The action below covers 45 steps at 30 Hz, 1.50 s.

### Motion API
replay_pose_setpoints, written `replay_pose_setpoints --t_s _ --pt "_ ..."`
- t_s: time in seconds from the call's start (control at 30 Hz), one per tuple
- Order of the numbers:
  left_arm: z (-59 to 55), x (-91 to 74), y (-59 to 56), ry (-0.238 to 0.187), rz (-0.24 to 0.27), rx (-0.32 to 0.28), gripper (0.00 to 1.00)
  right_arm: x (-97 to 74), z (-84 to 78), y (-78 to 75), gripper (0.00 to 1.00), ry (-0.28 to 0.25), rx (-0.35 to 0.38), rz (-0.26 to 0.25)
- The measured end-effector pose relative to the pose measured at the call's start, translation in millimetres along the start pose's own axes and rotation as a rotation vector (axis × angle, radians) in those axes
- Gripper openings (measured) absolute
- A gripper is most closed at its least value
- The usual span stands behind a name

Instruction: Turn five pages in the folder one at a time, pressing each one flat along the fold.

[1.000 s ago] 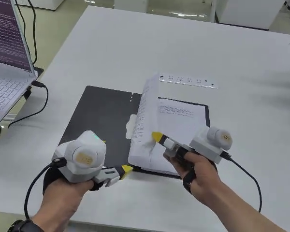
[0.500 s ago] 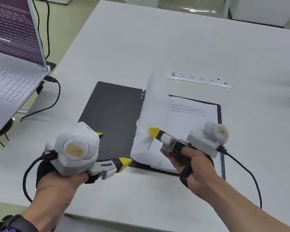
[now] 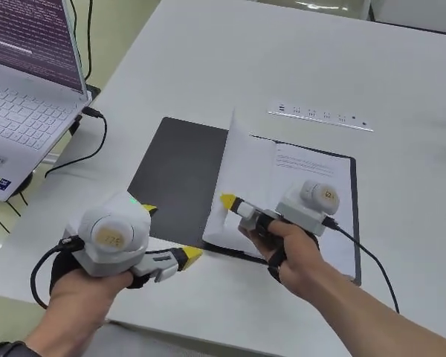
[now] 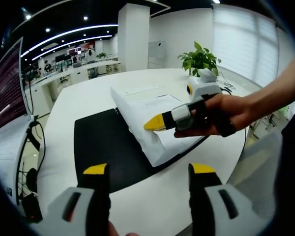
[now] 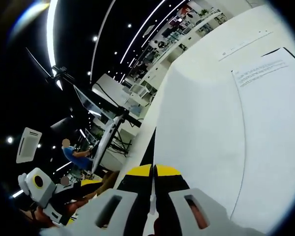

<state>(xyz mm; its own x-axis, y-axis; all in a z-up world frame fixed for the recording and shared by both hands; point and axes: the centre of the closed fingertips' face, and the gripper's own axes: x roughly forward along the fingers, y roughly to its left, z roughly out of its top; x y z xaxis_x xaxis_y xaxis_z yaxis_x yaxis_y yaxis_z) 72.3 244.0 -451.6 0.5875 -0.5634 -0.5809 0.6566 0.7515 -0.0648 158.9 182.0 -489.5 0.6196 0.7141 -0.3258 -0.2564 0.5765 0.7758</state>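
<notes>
A black folder (image 3: 175, 171) lies open on the white table, with printed sheets (image 3: 312, 178) on its right half. One white page (image 3: 247, 175) stands lifted near the spine. My right gripper (image 3: 227, 200) is shut on that page's lower edge; in the right gripper view the paper (image 5: 201, 118) runs between the closed yellow tips (image 5: 153, 171). My left gripper (image 3: 169, 233) hovers open over the folder's near left corner, apart from the page. In the left gripper view its jaws (image 4: 148, 169) frame the black cover (image 4: 98, 147), the raised page (image 4: 137, 105) and the right gripper (image 4: 156, 122).
An open laptop (image 3: 22, 82) sits at the far left with a cable (image 3: 97, 137) running toward the folder. A white power strip (image 3: 323, 119) lies beyond the folder. A potted plant (image 4: 199, 59) stands at the table's far end. The table edge is near my hands.
The head camera has shifted. My right gripper has carried the held page a little leftward toward the spine, and the page leans over more. The left gripper stays open and almost still.
</notes>
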Motion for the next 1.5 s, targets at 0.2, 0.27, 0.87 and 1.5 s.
replay_pose_setpoints --t_s 0.2,0.27,0.87,1.5 --pt "-2.9 -3.6 1.2 0.013 0.006 0.015 0.64 14.3 -10.8 -2.3 0.0 0.03 -0.002 -0.017" --pt "-4.3 -3.5 0.3 0.015 0.003 0.011 0.64 17.8 -14.2 -3.0 0.0 0.034 0.012 -0.016" --pt "-9.6 -9.1 8.4 0.028 0.023 -0.006 0.63 44.3 -39.2 -19.0 0.02 0.095 0.026 -0.068" --pt "-13.2 -9.1 16.1 0.04 0.04 -0.013 0.63 40.1 -48.1 -15.8 0.27 0.139 0.014 -0.046"
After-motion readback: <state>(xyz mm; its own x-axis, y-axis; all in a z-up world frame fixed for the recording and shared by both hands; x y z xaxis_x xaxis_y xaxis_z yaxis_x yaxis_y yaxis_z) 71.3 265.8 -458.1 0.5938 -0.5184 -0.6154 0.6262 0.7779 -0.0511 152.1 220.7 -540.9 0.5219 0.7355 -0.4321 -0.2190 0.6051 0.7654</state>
